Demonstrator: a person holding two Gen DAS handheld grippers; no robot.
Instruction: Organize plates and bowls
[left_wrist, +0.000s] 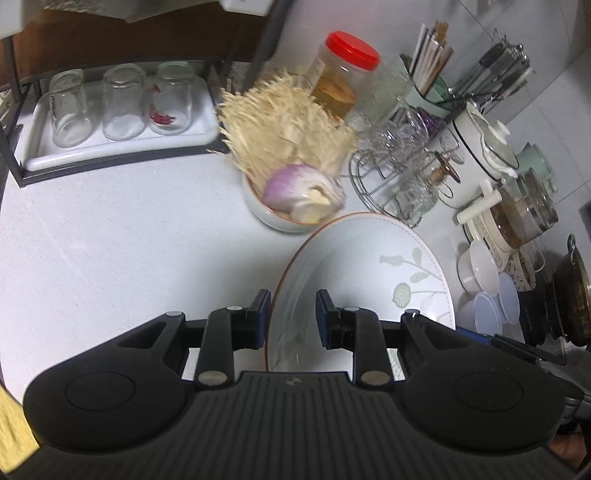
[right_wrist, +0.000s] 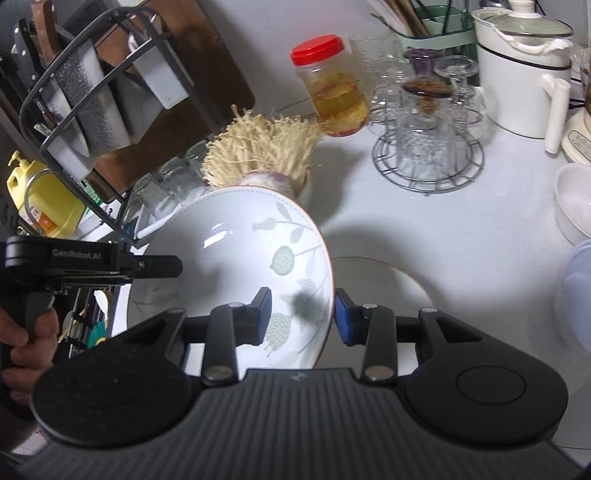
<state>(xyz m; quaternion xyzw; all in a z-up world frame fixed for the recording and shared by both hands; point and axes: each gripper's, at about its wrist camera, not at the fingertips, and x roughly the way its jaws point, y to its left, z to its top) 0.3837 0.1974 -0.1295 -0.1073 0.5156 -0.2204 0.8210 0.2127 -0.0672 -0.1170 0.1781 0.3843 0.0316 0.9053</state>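
Leaf-patterned plate (right_wrist: 236, 236) tilted, rim clamped between left claw (left_wrist: 291, 319) and right claw (right_wrist: 301, 315) pads.

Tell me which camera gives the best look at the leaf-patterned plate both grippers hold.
The right wrist view: the plate faces the lens, showing nearly its whole face, pattern and rim. In the left wrist view the plate is seen obliquely, its near part hidden behind the left gripper.
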